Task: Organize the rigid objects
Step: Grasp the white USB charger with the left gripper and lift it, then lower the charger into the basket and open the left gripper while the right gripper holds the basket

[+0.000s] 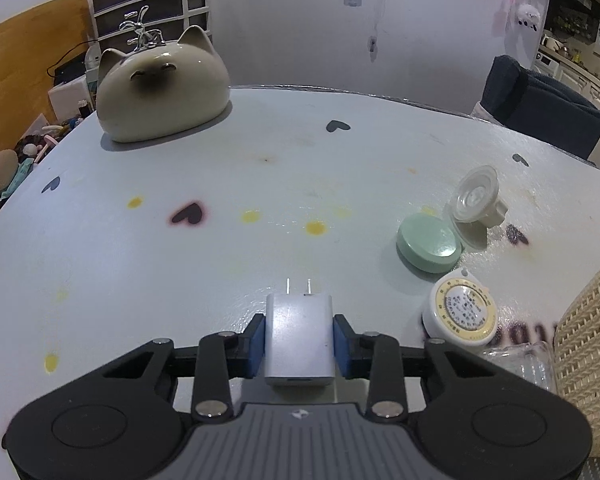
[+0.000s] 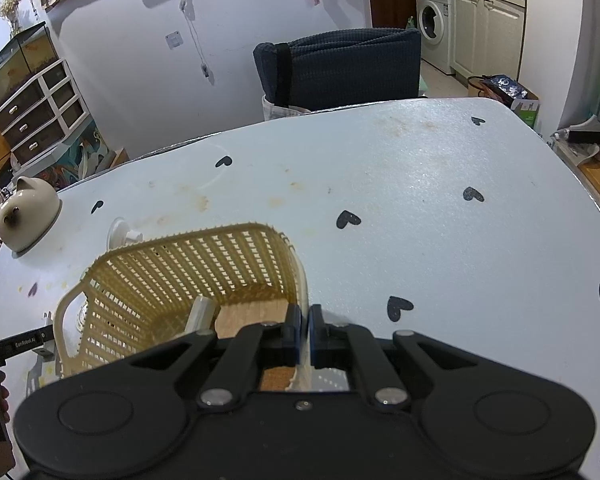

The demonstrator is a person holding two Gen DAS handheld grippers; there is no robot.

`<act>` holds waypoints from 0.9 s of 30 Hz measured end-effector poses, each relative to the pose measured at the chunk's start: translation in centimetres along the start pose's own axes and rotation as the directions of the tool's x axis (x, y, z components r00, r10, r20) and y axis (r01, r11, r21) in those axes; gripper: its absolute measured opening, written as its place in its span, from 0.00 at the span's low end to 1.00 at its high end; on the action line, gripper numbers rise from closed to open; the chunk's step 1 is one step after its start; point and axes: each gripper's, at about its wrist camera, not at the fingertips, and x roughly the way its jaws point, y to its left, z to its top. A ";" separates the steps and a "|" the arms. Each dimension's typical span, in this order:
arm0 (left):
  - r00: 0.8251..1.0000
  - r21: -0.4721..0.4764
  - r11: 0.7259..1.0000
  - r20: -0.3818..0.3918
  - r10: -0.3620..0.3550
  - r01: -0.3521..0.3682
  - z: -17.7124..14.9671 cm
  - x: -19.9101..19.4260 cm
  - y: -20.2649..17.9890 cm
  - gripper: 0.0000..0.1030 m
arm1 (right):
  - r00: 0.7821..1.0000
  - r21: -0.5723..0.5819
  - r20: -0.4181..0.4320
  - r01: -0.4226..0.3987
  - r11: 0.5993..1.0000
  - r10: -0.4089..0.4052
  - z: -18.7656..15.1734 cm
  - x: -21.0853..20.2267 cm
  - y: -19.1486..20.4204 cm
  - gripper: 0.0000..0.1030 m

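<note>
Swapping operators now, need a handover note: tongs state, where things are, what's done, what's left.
Left tongs: shut on the white charger, prongs forward, low over the table.
Right tongs: pinching the basket wall at its near right rim.
Done: a wooden block and a pale cylinder lie in the basket.
Left: charger, green round lid, white tape measure, clear suction cup.

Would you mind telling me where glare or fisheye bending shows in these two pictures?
Left wrist view: glare streaks the glossy cat jar, sheen lies on the table beyond the charger, and the table's far edge bows. Right wrist view: a bright patch on the table, and the walls curve near the edges; the basket stays sharp.
</note>
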 end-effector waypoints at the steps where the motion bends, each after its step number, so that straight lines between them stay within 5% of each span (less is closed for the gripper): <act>1: 1.000 0.003 1.000 -0.002 -0.001 0.001 0.0 0.0 0.0 0.35 | 1.000 0.000 0.000 0.000 1.000 0.000 0.0 0.0 0.0 0.04; 21: 0.991 0.006 0.991 0.022 -0.135 0.135 -1.2 -6.5 -3.0 0.35 | 1.000 -0.002 0.001 0.001 1.000 -0.001 0.0 0.0 0.1 0.04; 27: 0.973 0.030 0.975 0.055 -0.222 0.221 -0.8 -9.7 -5.1 0.35 | 1.000 -0.002 0.000 0.001 1.000 -0.001 0.0 0.0 0.1 0.04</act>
